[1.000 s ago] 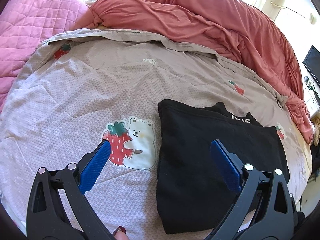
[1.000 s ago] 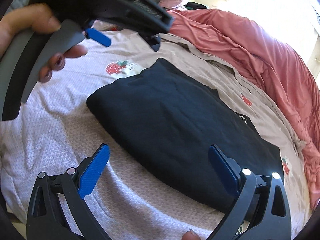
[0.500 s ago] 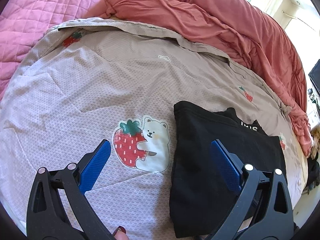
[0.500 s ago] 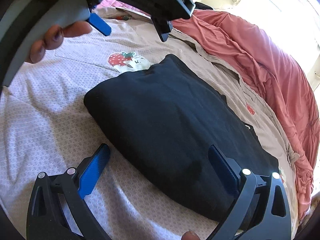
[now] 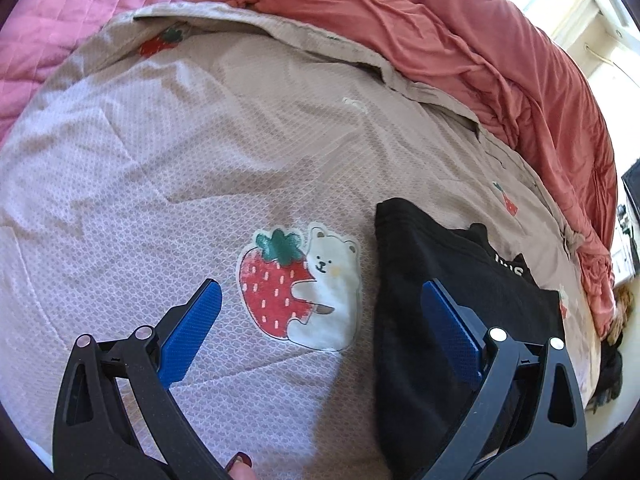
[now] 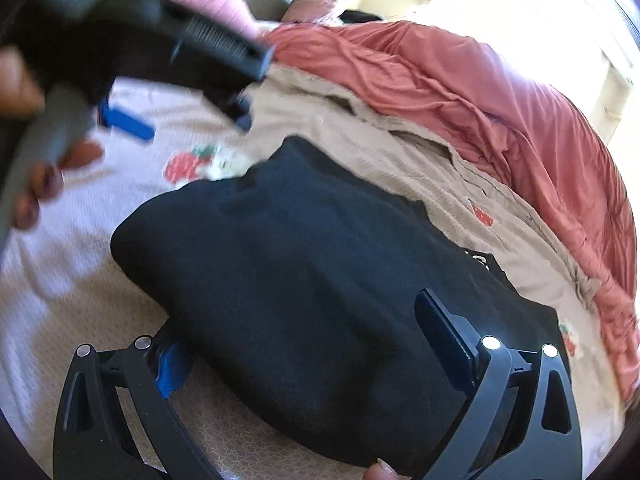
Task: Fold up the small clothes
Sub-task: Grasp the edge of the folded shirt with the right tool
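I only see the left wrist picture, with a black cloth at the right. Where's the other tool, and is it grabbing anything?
Observer: The right gripper is open, straddling the near folded edge of the black garment.
Operator: Is the cloth touching its fingers?
Observer: The black garment's edge hides the tip of one blue finger; the other shows above the cloth.
Operator: Who holds my tool?
Observer: A hand holds the left gripper, blurred, above the sheet.
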Motion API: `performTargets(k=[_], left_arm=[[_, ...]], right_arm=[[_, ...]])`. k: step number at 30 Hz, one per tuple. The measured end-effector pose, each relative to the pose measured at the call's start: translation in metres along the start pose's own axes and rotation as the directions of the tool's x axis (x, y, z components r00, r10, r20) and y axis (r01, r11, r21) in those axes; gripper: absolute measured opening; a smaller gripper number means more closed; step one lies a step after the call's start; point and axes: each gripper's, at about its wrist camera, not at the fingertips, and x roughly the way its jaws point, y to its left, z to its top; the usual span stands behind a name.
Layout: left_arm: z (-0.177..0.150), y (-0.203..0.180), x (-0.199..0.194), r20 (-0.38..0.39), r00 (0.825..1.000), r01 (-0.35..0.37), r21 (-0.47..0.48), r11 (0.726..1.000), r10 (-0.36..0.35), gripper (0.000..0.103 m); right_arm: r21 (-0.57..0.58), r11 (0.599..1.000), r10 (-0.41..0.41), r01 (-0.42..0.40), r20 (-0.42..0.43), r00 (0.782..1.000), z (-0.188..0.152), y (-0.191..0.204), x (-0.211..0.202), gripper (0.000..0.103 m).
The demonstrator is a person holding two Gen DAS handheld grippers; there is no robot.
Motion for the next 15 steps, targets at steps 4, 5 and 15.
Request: performTargets(k=[4,5,15], left_arm=[[0.000,0.006,0.009,-0.020,1.000,0.017,-0.041,0.999,-0.018,0.093],[-0.001,0.007,0.011,-0.025,0.999,0.021,-0.046,0.999,-0.022,0.093],[-0.005,0.004,0.020,-0.061,0.988,0.140,-0.074,0.987,-0.145,0.093]], right_arm=[[-0.023,1.000,-0.006,0.006,0.012,1.000,0.004,0.003,0.005,0.087],[-0.060,0.998,-0.013,0.014,0.018,1.000,0.005,0.007,0.006,0.085],[0.063,0.969,0.238,-0.238,0.015,0.971,0.005,-0.016,-0.007,0.014]])
